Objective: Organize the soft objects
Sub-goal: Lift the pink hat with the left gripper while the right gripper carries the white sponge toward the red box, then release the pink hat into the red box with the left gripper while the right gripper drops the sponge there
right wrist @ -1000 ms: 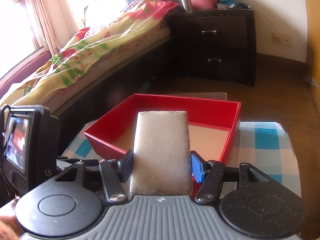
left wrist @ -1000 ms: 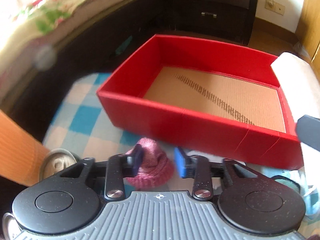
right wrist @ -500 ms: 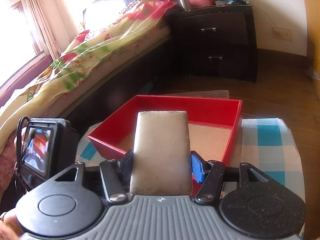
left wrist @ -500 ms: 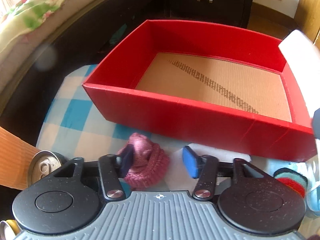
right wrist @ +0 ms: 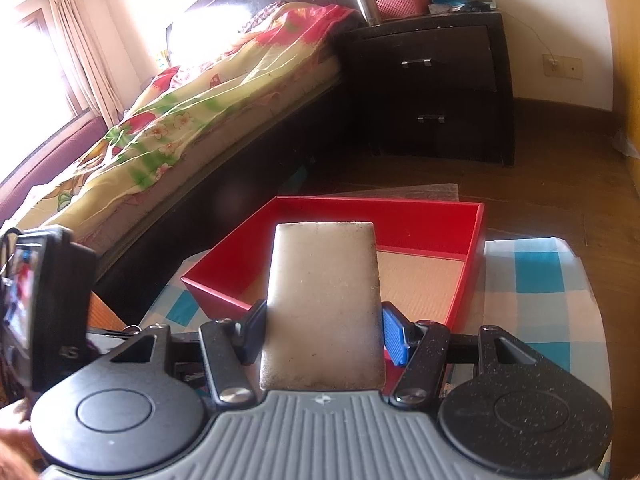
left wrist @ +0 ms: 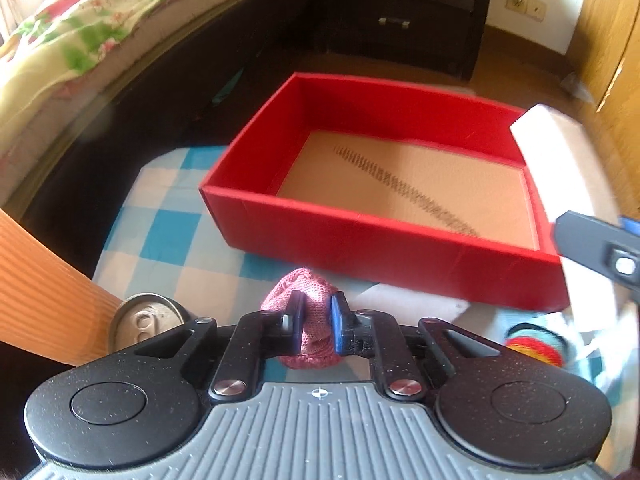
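My left gripper (left wrist: pixel 316 322) is shut on a pink knitted hat (left wrist: pixel 310 300) and holds it just above the checked cloth, in front of the red box (left wrist: pixel 360 236). The box is open, with bare cardboard on its floor. My right gripper (right wrist: pixel 322 330) is shut on a white sponge block (right wrist: pixel 324 304) and holds it over the near edge of the red box (right wrist: pixel 472 248). The same block (left wrist: pixel 556 152) and a right finger (left wrist: pixel 592 242) show at the right of the left wrist view.
A drink can (left wrist: pixel 146 320) stands left of the hat. A striped knitted item (left wrist: pixel 534 346) and a flat white piece (left wrist: pixel 408 300) lie on the blue-and-white checked cloth (left wrist: pixel 168 236). A bed (right wrist: pixel 180 120) and dark nightstand (right wrist: pixel 436 84) stand beyond.
My left gripper has closed on the pink hat, which was loose between the open fingers, and lifted it slightly. My right gripper holds the sponge much as before.
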Action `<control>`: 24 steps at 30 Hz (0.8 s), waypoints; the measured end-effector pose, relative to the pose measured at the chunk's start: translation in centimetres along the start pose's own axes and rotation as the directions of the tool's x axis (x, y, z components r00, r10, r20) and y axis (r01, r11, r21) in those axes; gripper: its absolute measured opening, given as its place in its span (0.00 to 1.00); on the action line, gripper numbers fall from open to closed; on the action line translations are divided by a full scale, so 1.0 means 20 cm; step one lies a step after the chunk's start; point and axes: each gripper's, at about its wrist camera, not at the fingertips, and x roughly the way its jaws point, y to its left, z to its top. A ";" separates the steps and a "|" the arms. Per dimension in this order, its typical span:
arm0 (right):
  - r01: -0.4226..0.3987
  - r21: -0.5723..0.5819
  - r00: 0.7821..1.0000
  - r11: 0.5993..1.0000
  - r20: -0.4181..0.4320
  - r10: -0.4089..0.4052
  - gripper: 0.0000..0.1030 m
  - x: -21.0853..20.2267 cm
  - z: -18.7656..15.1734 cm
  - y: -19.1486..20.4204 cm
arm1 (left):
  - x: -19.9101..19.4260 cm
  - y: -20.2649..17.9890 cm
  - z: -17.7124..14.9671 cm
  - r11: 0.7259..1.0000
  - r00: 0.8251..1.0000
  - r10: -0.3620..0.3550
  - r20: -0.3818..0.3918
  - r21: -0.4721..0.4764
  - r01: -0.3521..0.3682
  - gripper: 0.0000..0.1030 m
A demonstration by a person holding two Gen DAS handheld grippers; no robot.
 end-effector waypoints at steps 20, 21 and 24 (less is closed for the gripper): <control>0.032 0.063 0.998 0.998 0.050 -0.035 0.35 0.01 0.08 -0.11 | -0.25 -0.03 0.29 0.997 0.982 -0.061 0.181 -0.027 0.067 0.09; 0.032 0.066 0.998 0.997 0.053 -0.036 0.35 0.02 0.08 -0.11 | -0.24 -0.03 0.31 0.998 0.981 -0.056 0.183 -0.028 0.063 0.10; 0.040 0.077 0.998 0.996 0.048 -0.043 0.35 0.07 0.09 -0.13 | -0.19 -0.05 0.35 0.998 0.981 -0.044 0.190 -0.024 0.050 0.10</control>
